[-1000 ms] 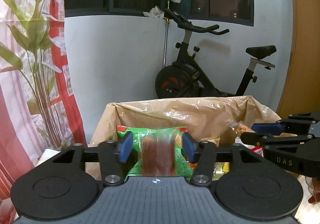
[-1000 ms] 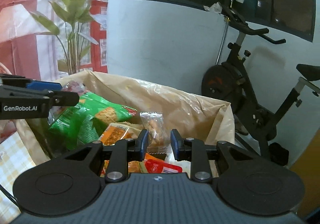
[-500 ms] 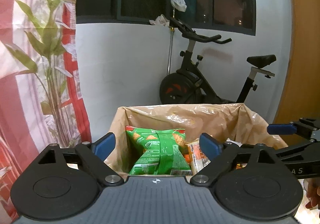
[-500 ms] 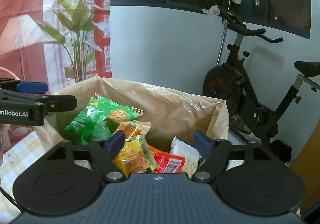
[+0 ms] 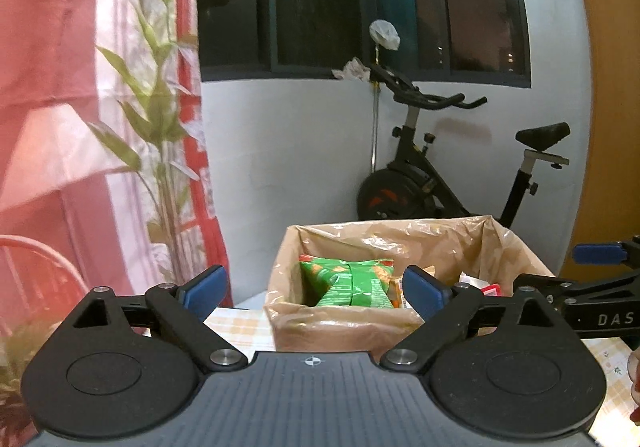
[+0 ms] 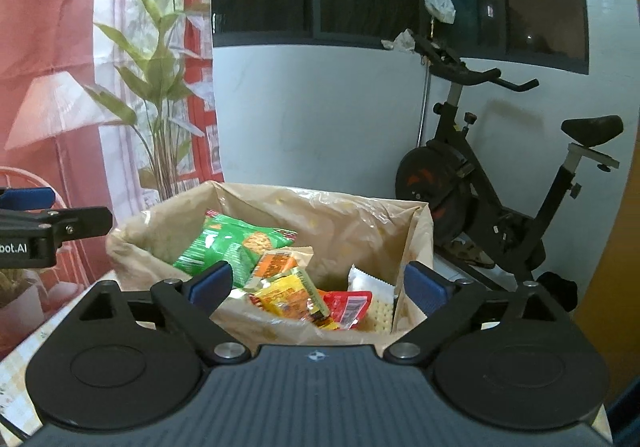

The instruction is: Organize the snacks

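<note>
The left wrist view looks over the near wall of the brown cardboard box lined with clear crinkled plastic (image 5: 344,331), so only the green crinkly snack bag (image 5: 350,283) standing against the box's left side shows clearly, with slivers of other packets beside it. The right wrist view looks deeper into the same box (image 6: 280,329): the green bag (image 6: 224,243) leans at the left, an orange packet (image 6: 276,263) and a yellow packet (image 6: 292,293) lie in the middle, a red sachet (image 6: 348,307) and a white cracker pack (image 6: 374,297) at the right. The box stands on a yellow-checked tabletop (image 5: 236,321).

The left gripper (image 5: 314,289) and the right gripper (image 6: 316,285) both hover short of the box, jaws wide apart and opening, with nothing between them. A black exercise bike (image 6: 492,199) stands behind.
</note>
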### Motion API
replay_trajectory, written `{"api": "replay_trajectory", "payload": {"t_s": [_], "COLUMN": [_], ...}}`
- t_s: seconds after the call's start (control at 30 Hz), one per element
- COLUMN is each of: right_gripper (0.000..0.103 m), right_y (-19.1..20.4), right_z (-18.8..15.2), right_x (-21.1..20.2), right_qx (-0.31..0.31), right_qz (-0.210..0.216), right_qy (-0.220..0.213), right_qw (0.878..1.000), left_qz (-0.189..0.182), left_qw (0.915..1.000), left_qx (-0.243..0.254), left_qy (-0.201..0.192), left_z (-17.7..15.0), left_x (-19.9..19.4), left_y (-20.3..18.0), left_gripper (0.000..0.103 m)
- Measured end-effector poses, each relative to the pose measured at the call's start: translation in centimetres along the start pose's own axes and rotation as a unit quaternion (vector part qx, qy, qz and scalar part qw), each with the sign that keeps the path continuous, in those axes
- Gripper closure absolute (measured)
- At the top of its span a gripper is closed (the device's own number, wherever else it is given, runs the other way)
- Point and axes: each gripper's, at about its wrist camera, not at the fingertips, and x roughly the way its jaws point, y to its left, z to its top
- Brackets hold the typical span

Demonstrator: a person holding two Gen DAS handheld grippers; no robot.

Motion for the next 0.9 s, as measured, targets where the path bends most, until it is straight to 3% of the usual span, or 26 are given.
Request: {"api": "replay_trajectory", "payload": {"t_s": [0.17,0.57,0.9], "right_gripper": [0.006,0.006,0.004], "right_y": [0.6,2.9,2.9], "right_z": [0.2,-0.4,-1.6], "right_x": [-3.9,-14.1,-17.4], "right_qx": [0.006,0.006,0.029], "right_qz": [0.012,-0.005,-0.007], "right_qy": [-0.015,-0.055,-0.058], "right_qw": [1.000,0.998,0.998], "left_qz": [0.024,0.022,0.022], "left_qw": [0.9996,0.9994,0.9985], "left_qx": [0.006,-0.010,-0.011], "left_qy": [-0.016,-0.026,-0.049], "left_z": [0.5,0.2,-0.7], "left_x": [-4.3,-14.0,-17.3], "left_y": [-0.5,-0.7,-0.9], "left_gripper": [0.007,0.007,0.007]}}
